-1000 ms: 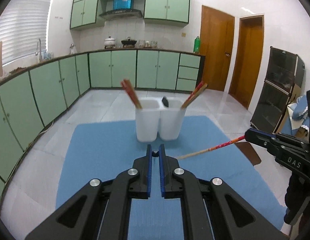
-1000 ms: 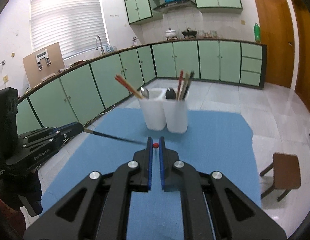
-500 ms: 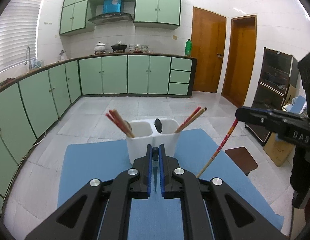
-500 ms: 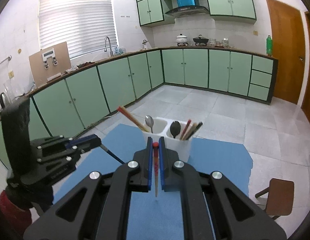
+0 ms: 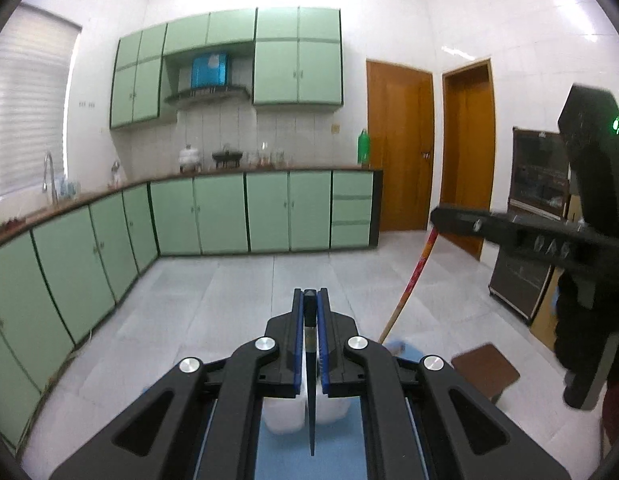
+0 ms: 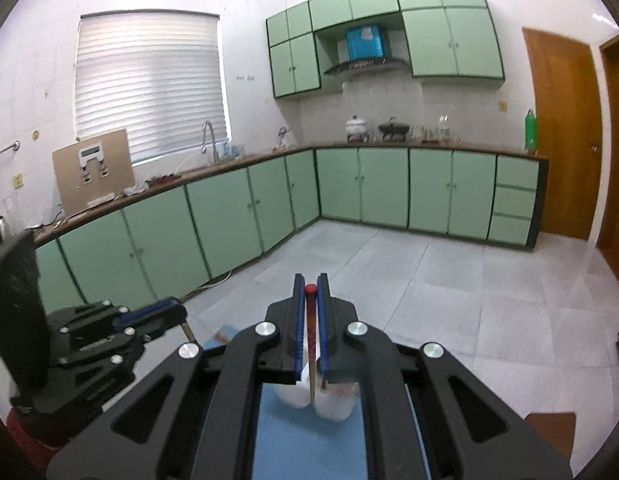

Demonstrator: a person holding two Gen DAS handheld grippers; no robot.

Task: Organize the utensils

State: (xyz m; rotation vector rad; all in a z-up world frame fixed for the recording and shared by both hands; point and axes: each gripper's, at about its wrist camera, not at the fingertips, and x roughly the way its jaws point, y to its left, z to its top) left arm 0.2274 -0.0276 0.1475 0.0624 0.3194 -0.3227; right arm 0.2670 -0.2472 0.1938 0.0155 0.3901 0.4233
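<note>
Left gripper [image 5: 310, 300] is clamped on a dark chopstick [image 5: 310, 392] that hangs point-down between its jaws. Right gripper [image 6: 310, 286] is clamped on a red-tipped chopstick [image 6: 310, 332], also hanging down. Below both, the white holder [image 6: 333, 404] stands on the blue mat [image 6: 305, 448]. Green cabinets [image 6: 389, 188] line the far walls.

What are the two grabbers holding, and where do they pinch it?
Each holds one chopstick by its top end: the left hand-held gripper a dark chopstick, the right hand-held gripper a red-tipped chopstick. Both hang point-down.
</note>
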